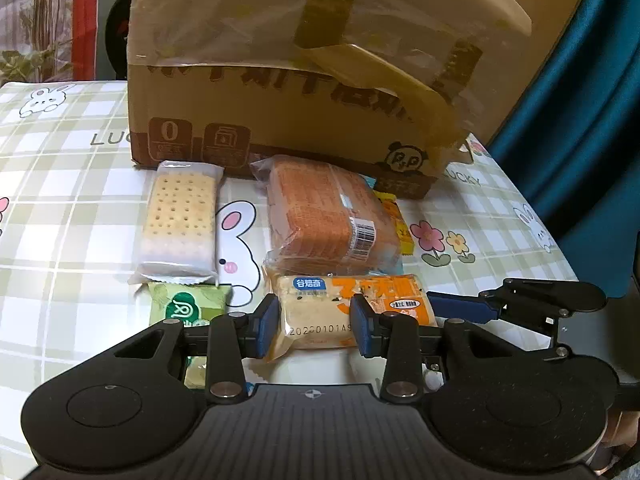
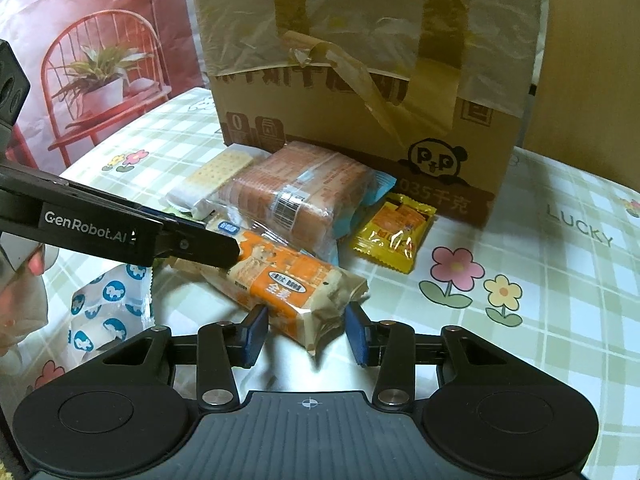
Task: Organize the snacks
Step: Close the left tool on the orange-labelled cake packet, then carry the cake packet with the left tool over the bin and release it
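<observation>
while both black two-finger grippers sit low over the checked tablecloth with rabbits and flowers (image 2: pixel 560 280), each has its blue pads at one end of the same orange and cream wrapped biscuit packet (image 2: pixel 288 280). the left gripper (image 1: pixel 316 320) has that packet between its narrowly set fingers; its right pad seems to touch the wrapper, but i cannot tell if both pads press it. the right gripper (image 2: pixel 306 334) straddles the packet's crimped near end, jaws narrow, with a gap showing beside at least the right pad, so it is not clamped. in the right wrist view the left gripper's arm crosses from the left edge and its tip lies on the packet's far end. just beside the left gripper's left finger lies a small green wrapped snack (image 1: pixel 188 304), and a white wrapper with blue prints (image 2: pixel 108 304) lies near the right gripper's left side. beyond the packet rests a clear-wrapped stack of brown toast slices with a barcode label (image 1: pixel 320 216), touching it. to its left lies a clear pack of pale dotted crackers (image 1: pixel 180 224); to its right, a yellow sachet (image 2: pixel 394 232). behind all of these stands a taped brown cardboard box with a panda print (image 2: pixel 360 80), upright on the cloth.
</observation>
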`<state>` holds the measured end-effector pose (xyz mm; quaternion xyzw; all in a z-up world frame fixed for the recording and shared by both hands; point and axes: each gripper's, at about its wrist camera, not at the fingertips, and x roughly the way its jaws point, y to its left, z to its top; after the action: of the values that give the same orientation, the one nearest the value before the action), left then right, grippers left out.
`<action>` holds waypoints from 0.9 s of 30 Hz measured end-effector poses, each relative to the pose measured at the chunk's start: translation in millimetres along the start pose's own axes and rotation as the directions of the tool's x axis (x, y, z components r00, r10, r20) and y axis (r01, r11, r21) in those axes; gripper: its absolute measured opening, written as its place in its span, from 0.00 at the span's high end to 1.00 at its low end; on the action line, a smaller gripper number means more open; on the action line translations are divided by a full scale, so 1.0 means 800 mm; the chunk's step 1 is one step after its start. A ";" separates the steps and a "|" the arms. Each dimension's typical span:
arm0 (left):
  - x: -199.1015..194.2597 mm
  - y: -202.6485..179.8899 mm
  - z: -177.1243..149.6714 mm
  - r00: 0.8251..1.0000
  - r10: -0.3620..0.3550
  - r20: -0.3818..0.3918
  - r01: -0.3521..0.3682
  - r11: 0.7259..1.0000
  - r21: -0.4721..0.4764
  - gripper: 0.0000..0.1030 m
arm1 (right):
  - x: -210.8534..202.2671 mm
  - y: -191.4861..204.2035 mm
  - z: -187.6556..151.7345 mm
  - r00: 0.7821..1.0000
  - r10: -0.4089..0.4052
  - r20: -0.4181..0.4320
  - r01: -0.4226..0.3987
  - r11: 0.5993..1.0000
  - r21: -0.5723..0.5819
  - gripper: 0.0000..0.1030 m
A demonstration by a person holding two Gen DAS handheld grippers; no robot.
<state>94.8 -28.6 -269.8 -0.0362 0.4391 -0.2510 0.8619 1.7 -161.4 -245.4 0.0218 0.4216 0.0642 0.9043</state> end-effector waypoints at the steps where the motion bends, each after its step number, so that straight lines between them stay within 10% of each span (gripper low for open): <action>1: -0.001 -0.002 -0.001 1.000 -0.002 0.002 0.002 1.000 0.003 0.61 | -0.002 0.000 0.000 1.000 0.000 0.002 0.000 1.000 0.000 0.62; 27: -0.131 -0.058 0.080 0.963 -0.005 0.269 -0.017 0.997 0.081 0.62 | -0.125 -0.004 0.102 0.963 -0.003 0.271 0.034 0.993 -0.109 0.62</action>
<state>74.8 -30.6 -140.4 -0.0332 0.3073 -0.2591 0.9151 0.6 -176.6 -117.3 -0.0248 0.2903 0.0758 0.9536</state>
